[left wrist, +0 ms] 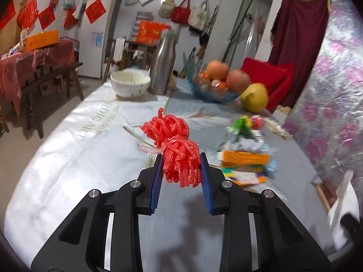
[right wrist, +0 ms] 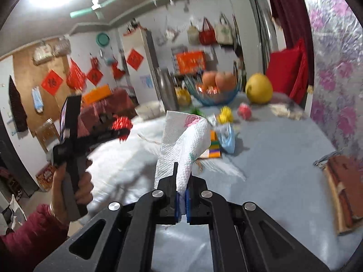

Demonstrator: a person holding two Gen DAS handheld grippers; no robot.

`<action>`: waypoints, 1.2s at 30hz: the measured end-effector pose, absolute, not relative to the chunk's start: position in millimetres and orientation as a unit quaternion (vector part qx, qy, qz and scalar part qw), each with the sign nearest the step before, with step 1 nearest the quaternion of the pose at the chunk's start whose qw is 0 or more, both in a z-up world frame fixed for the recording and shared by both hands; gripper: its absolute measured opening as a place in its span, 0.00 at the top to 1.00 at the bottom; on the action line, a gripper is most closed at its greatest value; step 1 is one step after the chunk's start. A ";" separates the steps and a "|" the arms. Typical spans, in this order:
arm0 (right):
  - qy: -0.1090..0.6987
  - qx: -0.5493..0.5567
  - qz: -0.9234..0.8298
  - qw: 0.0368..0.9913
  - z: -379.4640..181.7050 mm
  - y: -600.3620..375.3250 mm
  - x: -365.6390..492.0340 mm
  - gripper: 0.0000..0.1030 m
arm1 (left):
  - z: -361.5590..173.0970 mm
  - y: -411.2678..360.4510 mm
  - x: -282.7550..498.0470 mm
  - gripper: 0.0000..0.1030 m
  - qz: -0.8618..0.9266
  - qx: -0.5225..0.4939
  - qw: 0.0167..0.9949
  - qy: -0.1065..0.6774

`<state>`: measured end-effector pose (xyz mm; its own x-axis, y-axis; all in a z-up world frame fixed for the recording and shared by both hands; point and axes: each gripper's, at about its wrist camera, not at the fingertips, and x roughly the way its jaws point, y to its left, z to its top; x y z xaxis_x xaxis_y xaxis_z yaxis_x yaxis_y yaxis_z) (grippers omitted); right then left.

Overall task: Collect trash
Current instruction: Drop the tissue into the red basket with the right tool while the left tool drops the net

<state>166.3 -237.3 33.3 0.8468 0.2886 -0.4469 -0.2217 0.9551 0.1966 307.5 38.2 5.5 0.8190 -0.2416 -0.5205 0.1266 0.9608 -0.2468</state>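
I see the table (left wrist: 68, 158) under a pale printed cloth filling both views, its far end at twelve o'clock carrying a blue glass fruit bowl (left wrist: 213, 90) with a yellow pomelo (left wrist: 254, 97) touching its three o'clock side. A steel flask (left wrist: 162, 68) stands upright at the bowl's nine o'clock, and a white ceramic bowl (left wrist: 130, 85) sits just beside the flask, again at nine o'clock. A heap of loose trash (left wrist: 245, 158), wrappers and an orange box, lies on the cloth at three o'clock from my left gripper (left wrist: 181, 165). That gripper is clenched on a red foam net bundle (left wrist: 179, 149), which is raised clear of the cloth and juts toward twelve o'clock between the blue pads. My right gripper (right wrist: 181, 201) is pinched tight on a white paper towel (right wrist: 181, 140), which stands up from the closed tips toward twelve o'clock above the table.
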 end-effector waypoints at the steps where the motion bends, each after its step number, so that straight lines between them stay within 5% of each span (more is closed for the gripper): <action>1: 0.231 0.071 0.138 0.960 40.2 -238.6 156.1 0.95 | 14.2 39.5 293.7 0.69 -0.096 -0.100 0.952 0.274; 17: 0.131 0.069 0.183 0.972 95.9 -252.0 -0.3 0.95 | 109.8 30.6 60.3 0.66 -0.143 -0.073 0.978 0.134; 25: 0.168 0.059 0.211 0.961 69.9 -233.6 -30.6 0.95 | 63.7 34.2 -4.4 0.66 -0.157 -0.085 0.969 0.168; 36: 0.319 0.039 0.216 0.922 -23.2 -182.1 8.6 0.95 | -7.7 65.4 20.1 0.66 -0.123 -0.128 0.952 0.249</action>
